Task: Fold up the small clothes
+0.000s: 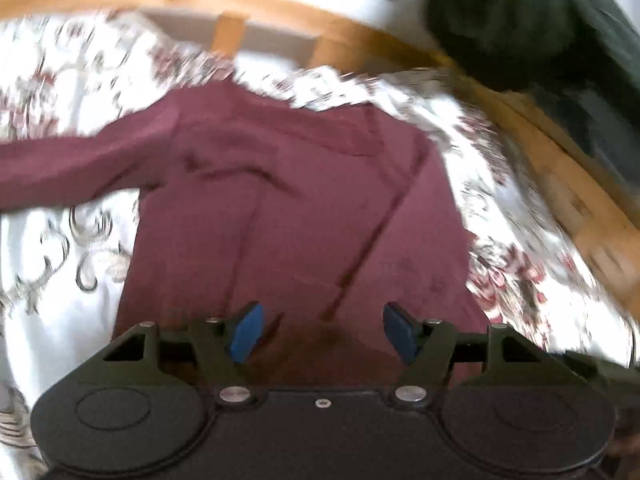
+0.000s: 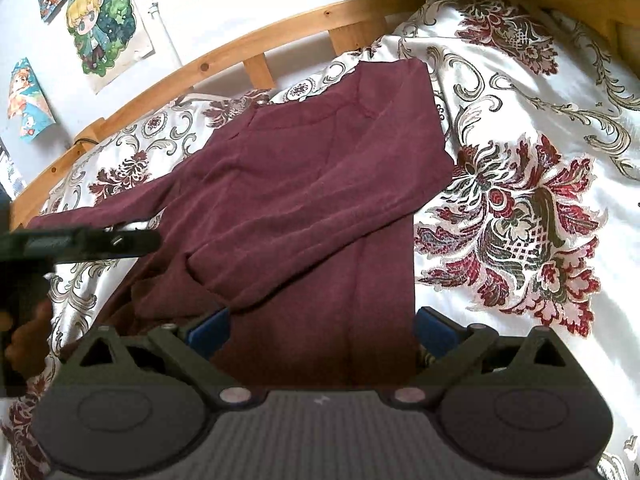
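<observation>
Right wrist view shows you a bed covered by a white bedspread (image 2: 520, 92) patterned with dark red and grey-green flowers, and a curved wooden bed rail (image 2: 256, 36) running behind it against a pale wall. On the bedspread lies the maroon long-sleeved top (image 2: 320, 184), its body spread flat with the neckline toward the rail. One sleeve is folded across the chest, its cuff ending near the lower left of the body; the other sleeve stretches out to the left across the bedspread. Cartoon posters (image 2: 100, 20) hang on the wall above the rail.

Your right claw (image 2: 322, 330) sits at the near hem of the top with its blue pads spread wide, one at each side of the fabric and not pressing on it. Its right pad stands at the garment's right edge.

Your left claw (image 1: 324, 334) also stands apart, a clear gap between its blue pads, with the maroon cloth below and nothing pinched. That view is blurred. From the right wrist view, the left claw (image 2: 80, 242) appears at the left edge, over the outstretched sleeve, with your hand (image 2: 28, 336) below it.
</observation>
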The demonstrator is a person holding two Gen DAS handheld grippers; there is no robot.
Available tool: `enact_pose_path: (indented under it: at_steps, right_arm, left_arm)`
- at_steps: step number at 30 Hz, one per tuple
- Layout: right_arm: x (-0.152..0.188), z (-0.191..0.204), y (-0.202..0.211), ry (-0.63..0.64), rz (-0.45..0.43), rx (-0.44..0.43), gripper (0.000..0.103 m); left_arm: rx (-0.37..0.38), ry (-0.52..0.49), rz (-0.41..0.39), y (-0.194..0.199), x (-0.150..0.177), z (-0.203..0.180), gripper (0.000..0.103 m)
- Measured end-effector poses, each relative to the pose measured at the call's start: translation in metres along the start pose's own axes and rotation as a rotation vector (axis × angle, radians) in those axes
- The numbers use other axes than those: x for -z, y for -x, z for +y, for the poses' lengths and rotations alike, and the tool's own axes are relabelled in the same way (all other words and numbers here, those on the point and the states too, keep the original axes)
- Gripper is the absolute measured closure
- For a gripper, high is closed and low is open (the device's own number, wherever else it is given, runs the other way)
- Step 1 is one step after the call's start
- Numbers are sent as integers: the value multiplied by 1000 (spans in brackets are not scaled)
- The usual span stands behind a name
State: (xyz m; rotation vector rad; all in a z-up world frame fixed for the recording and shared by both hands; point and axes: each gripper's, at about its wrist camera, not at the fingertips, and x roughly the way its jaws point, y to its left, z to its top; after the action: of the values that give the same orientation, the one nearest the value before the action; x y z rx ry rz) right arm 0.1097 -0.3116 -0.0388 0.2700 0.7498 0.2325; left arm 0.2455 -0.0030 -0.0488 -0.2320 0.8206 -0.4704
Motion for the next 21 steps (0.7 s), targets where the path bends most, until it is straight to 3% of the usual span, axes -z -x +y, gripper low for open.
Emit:
enact_pose_path:
  at_steps: [1,3,5,6,9,15,19,21]
  right_arm:
    - [0,0,1,1,-2,-1,2]
    - [-1,0,1,1,-6,-1,2]
    - [-1,-3,2,-4,-9,3,2]
    - [-1,-4,2,-8,-11,6,2]
    - [-2,-6,1,-18,-14,11,2]
    - [-3,-5,3,-14,-23,13,2]
    - [-2,-5,3,-7,-30,31,2]
    - [-3,-6,2,-4,-33,48,2]
  left_arm:
    - [-3,29,26,-9,-3,4,42]
    - [1,60,84,-23,-4,8,74]
    - [11,67,107,-30,0,8,87]
    - [18,62,96,-28,2,7,99]
    - [24,29,25,-10,7,0,100]
    - [110,-60,-113,47,30,-26,100]
    - [192,-166,-41,62,53,-41,96]
    - [216,-172,9,64,64,-39,80]
